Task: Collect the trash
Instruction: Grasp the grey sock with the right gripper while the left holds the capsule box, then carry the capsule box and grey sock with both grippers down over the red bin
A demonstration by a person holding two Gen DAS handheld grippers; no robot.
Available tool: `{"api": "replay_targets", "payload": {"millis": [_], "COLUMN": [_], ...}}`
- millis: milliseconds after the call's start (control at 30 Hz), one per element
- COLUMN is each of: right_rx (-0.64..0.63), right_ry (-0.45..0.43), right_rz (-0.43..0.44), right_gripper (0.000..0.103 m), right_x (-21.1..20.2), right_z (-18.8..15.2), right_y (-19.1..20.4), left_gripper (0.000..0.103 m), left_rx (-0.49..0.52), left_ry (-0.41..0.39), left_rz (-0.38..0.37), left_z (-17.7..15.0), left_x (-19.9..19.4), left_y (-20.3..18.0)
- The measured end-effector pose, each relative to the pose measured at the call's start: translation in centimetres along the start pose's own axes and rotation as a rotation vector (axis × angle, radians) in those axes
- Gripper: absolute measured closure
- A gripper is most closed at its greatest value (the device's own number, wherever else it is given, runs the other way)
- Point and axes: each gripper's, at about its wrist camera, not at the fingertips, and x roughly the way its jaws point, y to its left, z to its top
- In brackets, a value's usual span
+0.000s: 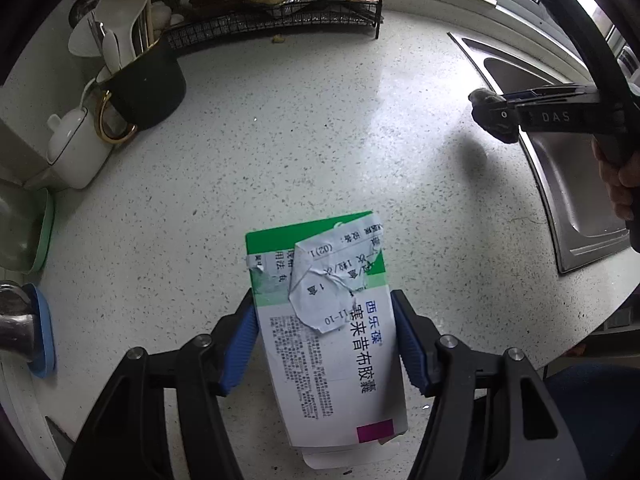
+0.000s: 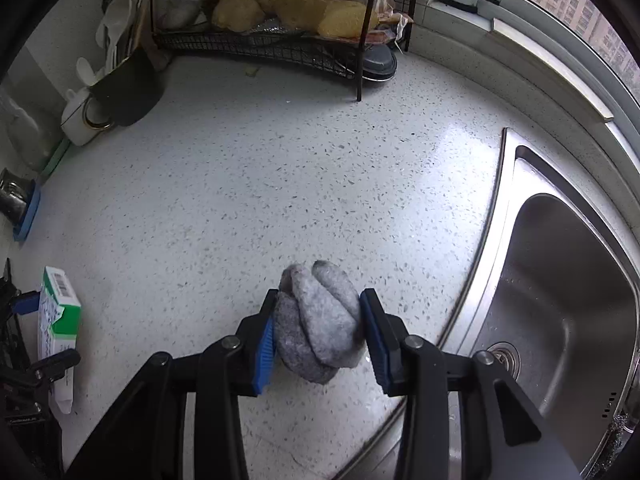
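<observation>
A green and white medicine box [image 1: 348, 360] with a torn paper label is clamped between the blue pads of my left gripper [image 1: 323, 304], above the speckled counter [image 1: 280, 152]. The same box [image 2: 60, 304] shows at the left edge of the right wrist view. A crumpled grey wad [image 2: 320, 320] sits between the pads of my right gripper [image 2: 318, 304], which press on both of its sides. In the left wrist view the right gripper [image 1: 490, 114] hangs above the counter near the sink, with the dark wad [image 1: 486, 100] at its tip and a hand on its handle.
A steel sink [image 2: 560, 300] lies at the right. At the back stands a black wire rack [image 2: 280, 44] with yellowish lumps on it. A black mug of utensils [image 1: 148, 84] and a white teapot [image 1: 76, 148] stand back left. A blue sponge [image 1: 44, 332] lies at the left edge.
</observation>
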Motion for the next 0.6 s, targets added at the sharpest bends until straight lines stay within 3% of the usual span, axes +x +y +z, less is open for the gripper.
{"api": "replay_targets", "payload": {"millis": [600], "right_rx": [-0.204], "right_ry": [-0.082], "right_rz": [0.080], "right_gripper": [0.066], "right_x": [-11.2], "right_z": [-12.5], "right_y": [1.7], "left_gripper": [0.042], "left_rx": [0.027], "left_ry": [-0.093], "left_rz": [0.016], "left_z": [-3.4], "left_x": [-6.3], "left_y": [-11.9]}}
